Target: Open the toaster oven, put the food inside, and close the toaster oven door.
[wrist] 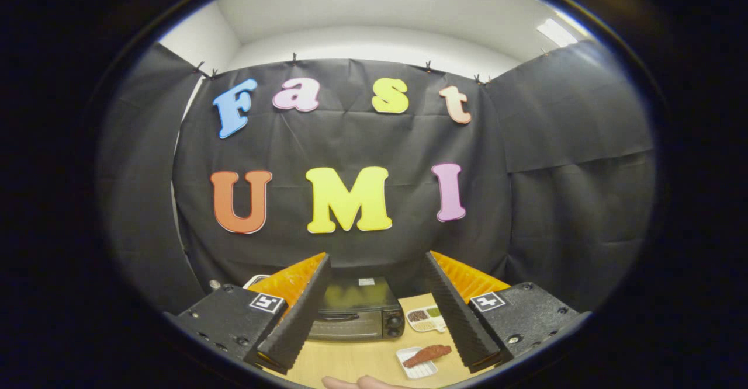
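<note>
**Black metal toaster oven, door shut: grip notes before approach**

Black sheet metal and dark glass make up the small box-shaped toaster oven (356, 310), which stands on the pale wooden tabletop (356, 365) between and beyond your fingers, its door closed. Judge it rigid and heavy enough to stay put under a gentle pull. Take hold at the slim dark bar handle (338, 317) running across the upper edge of the door; the glass below it is likely slick and offers no purchase. The round control knobs (393, 322) sit at the right end of the front; keep clear of them.

Moving right, a white divided tray of dry grains and pulses (425, 318) lies just beside the oven. Nearer you, a small white rectangular dish (416, 363) carries the reddish-brown elongated piece of food (427, 354). Judge the food light, soft and possibly greasy; grip it across its middle with light pressure.

The gripper (377, 319) is spread wide with nothing between its fingers. A fingertip of a hand (356, 382) shows at the near table edge.

The tabletop is smooth and level. Black cloth walls close the booth, beneath a white ceiling with panel lights.
</note>
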